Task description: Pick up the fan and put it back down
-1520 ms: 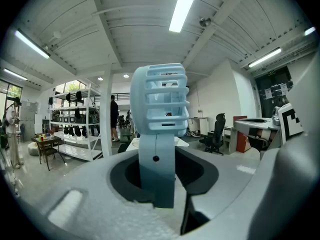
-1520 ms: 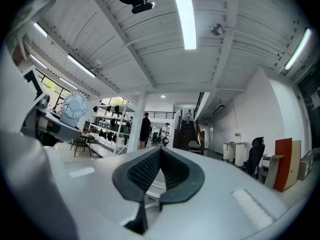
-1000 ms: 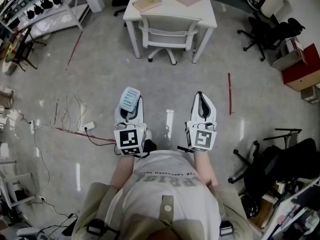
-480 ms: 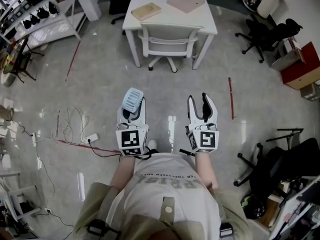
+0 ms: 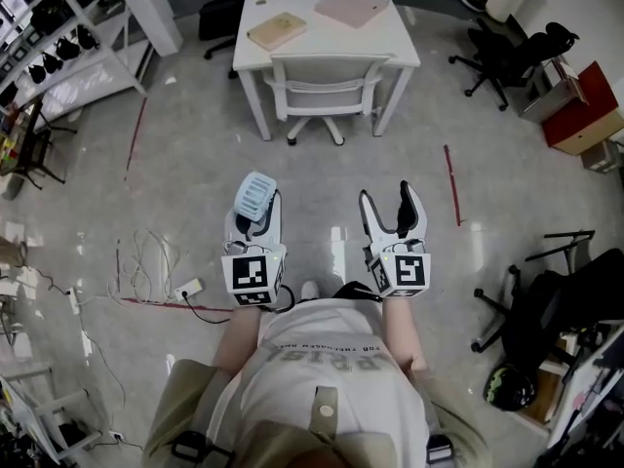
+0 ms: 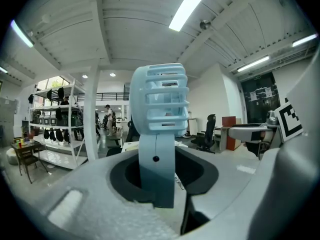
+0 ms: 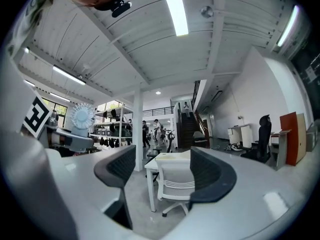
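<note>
the left gripper [image 5: 253,228] is clamped on the handle of the pale blue handheld fan [image 6: 161,101], upright in the air short of the white desk [image 5: 327,45], so carry it level and firmly, with the right gripper [image 5: 388,206], jaws just opened wide and empty, kept clear.

A white table [image 5: 382,43] carries a tan board [image 5: 271,31] and a pink board [image 5: 352,6].
</note>
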### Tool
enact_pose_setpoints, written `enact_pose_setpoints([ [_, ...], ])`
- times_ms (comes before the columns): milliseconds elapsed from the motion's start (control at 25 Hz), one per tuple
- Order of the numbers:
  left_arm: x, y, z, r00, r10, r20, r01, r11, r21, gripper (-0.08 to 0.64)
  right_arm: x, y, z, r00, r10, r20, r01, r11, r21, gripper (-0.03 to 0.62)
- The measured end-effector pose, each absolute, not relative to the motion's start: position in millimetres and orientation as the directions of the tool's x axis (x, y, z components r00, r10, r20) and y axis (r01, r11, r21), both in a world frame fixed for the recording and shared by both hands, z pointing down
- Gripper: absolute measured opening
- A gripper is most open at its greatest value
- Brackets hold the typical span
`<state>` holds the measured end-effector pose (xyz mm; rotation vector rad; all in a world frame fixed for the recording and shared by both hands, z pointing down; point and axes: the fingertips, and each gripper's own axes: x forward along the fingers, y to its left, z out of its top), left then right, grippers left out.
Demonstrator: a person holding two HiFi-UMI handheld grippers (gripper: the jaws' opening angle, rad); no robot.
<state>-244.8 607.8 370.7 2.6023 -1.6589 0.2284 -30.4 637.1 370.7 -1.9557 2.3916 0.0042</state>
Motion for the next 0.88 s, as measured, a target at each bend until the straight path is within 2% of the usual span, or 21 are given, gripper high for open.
enact_pose_setpoints([
  [400,-260.3,607.1,396.6,0.427,-0.885,0.187,-0.901,-0.435,0.002,0.124,-34.6,634.5,383.9,-0.17,-0.985,-0.002,-0.985,0.17,-0.037,0.318],
  [880,-270.4,564.6,401.8,0.379,-0.907,0.184,-0.922,-0.386,-0.003,0.124,-26.1,579.9,388.7,-0.181,-0.983,0.008,-0.983,0.181,-0.024,0.318],
])
